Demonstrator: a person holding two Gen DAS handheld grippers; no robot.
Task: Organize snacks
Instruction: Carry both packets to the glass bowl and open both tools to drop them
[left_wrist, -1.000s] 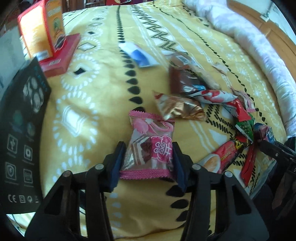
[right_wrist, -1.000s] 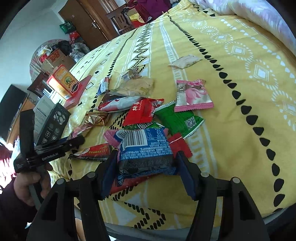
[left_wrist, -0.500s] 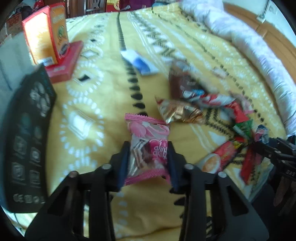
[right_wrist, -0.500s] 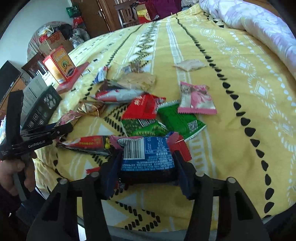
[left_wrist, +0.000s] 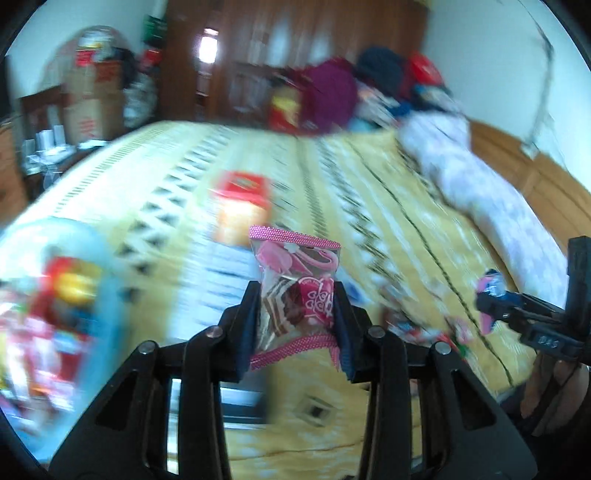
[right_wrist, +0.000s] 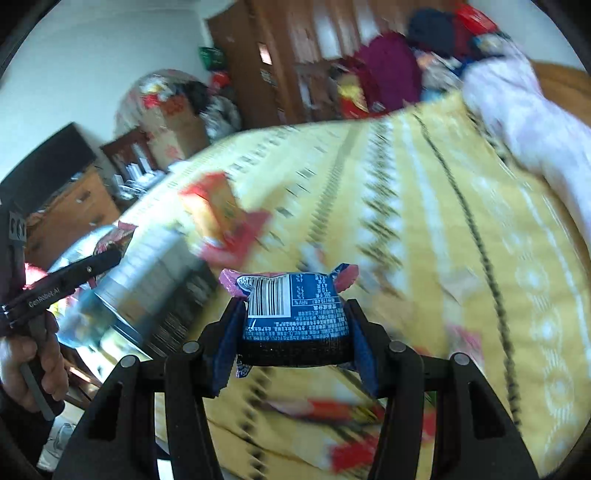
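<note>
Bed (left_wrist: 369, 206): yellow patterned cover, spread beneath and ahead of both grippers; both views heavily blurred.
Quilt (left_wrist: 491, 184): pale, bunched along the bed's edge, ahead and to the right of the left gripper.
Wardrobe (left_wrist: 280, 48): brown wood, well beyond both grippers, past the far end of the bed.
Round container (left_wrist: 55, 321): light blue rim, low and left of the left gripper, bright wrappers inside; contents too blurred to identify.
Boxes (left_wrist: 242, 205): orange box on a red one, on the bed directly ahead of the left gripper, behind the held packet.
Loose snacks (right_wrist: 332, 410): red smears on the cover just below the right gripper; kinds not readable.
Left gripper (left_wrist: 297, 314): clamped on the pink packet (left_wrist: 295, 284), which stands upright between the pads, clear of the cover.
Right gripper (right_wrist: 295, 328): clamped on the blue packet (right_wrist: 291, 314), barcode side up, off the bed; in the left view its tip shows far right.
Obstructions: each packet blocks the middle of its own camera's view.
</note>
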